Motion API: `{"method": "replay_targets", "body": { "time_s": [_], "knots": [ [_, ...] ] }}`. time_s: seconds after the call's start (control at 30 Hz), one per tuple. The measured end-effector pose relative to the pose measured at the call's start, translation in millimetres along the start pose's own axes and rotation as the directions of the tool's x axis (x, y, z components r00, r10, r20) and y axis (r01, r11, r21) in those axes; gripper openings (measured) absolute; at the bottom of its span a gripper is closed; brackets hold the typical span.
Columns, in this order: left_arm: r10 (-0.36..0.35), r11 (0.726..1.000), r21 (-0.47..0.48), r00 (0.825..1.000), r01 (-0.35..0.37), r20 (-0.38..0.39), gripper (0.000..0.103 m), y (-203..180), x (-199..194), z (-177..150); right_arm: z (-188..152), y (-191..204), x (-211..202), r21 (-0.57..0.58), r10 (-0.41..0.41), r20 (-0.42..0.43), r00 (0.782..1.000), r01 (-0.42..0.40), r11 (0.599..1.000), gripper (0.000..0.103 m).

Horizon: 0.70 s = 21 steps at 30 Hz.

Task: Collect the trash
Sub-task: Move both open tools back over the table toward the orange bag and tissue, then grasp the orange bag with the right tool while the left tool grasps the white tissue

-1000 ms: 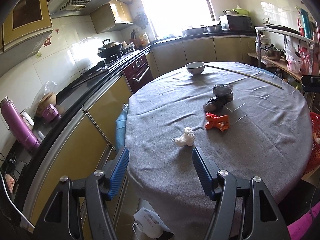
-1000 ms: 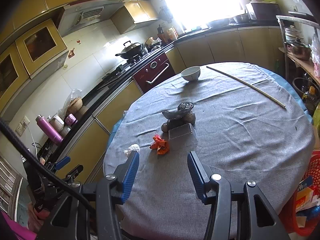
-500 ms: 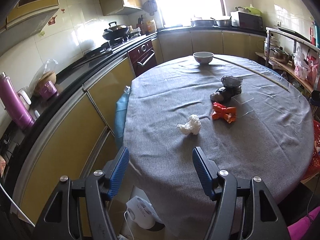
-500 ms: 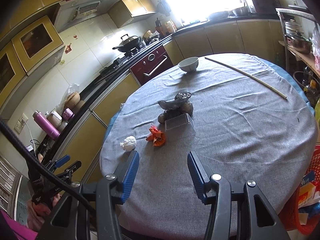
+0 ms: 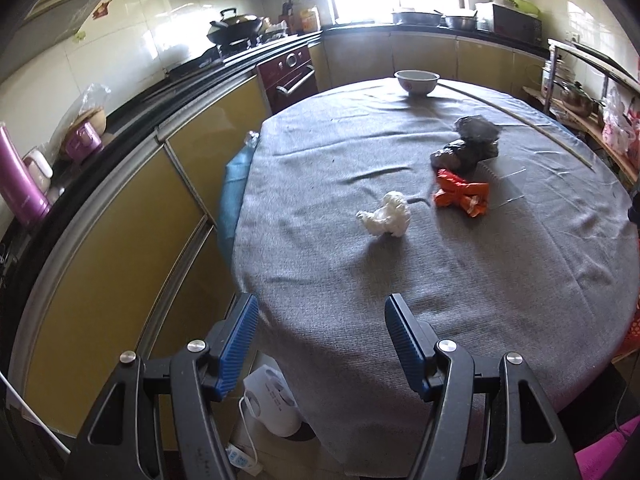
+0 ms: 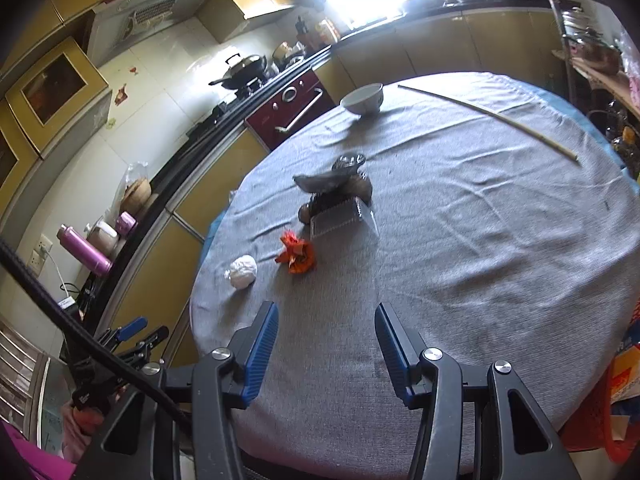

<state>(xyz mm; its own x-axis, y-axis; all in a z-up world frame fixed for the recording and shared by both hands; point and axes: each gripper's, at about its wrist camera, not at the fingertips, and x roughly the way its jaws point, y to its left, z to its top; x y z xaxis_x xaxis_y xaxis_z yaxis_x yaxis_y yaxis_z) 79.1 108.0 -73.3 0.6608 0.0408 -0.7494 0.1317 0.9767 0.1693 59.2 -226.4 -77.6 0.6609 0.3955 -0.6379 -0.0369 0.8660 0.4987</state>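
On the round table with a grey cloth [image 5: 460,280] lie a crumpled white tissue [image 5: 386,219], an orange wrapper [image 5: 462,194], a black plastic bag bundle [image 5: 468,146] and a clear plastic lid [image 5: 506,176]. The same show in the right wrist view: tissue [image 6: 242,271], wrapper [image 6: 297,254], black bundle [image 6: 334,186], clear lid [image 6: 340,218]. My left gripper [image 5: 322,338] is open and empty, at the table's near left edge, short of the tissue. My right gripper [image 6: 326,342] is open and empty above the table's near part. The left gripper also shows in the right wrist view [image 6: 134,334].
A white bowl [image 5: 416,82] and a long thin stick [image 5: 532,126] lie at the table's far side. Yellow kitchen cabinets [image 5: 120,240] and a counter with a purple flask [image 5: 22,184] run along the left. A white appliance [image 5: 272,404] stands on the floor.
Both views have shifted: the left gripper has pulled back and swung right, so the trash sits higher and further right in its view. The right view now looks more steeply down on the table.
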Motion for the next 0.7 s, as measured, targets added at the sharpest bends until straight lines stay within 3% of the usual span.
{"method": "replay_targets", "body": {
  "time_s": [0.3, 0.7],
  "knots": [
    [0.026, 0.997, -0.068, 0.999, -0.028, -0.036, 0.067, 8, 15, 0, 5, 8, 41, 0.011, 0.098, -0.100, 0.990, -0.098, 0.995, 0.054],
    [0.040, 0.995, -0.091, 0.996, -0.048, -0.083, 0.067, 8, 31, -2, 40, 66, 133, -0.141, 0.187, -0.203, 0.961, -0.218, 0.966, 0.054]
  ]
}}
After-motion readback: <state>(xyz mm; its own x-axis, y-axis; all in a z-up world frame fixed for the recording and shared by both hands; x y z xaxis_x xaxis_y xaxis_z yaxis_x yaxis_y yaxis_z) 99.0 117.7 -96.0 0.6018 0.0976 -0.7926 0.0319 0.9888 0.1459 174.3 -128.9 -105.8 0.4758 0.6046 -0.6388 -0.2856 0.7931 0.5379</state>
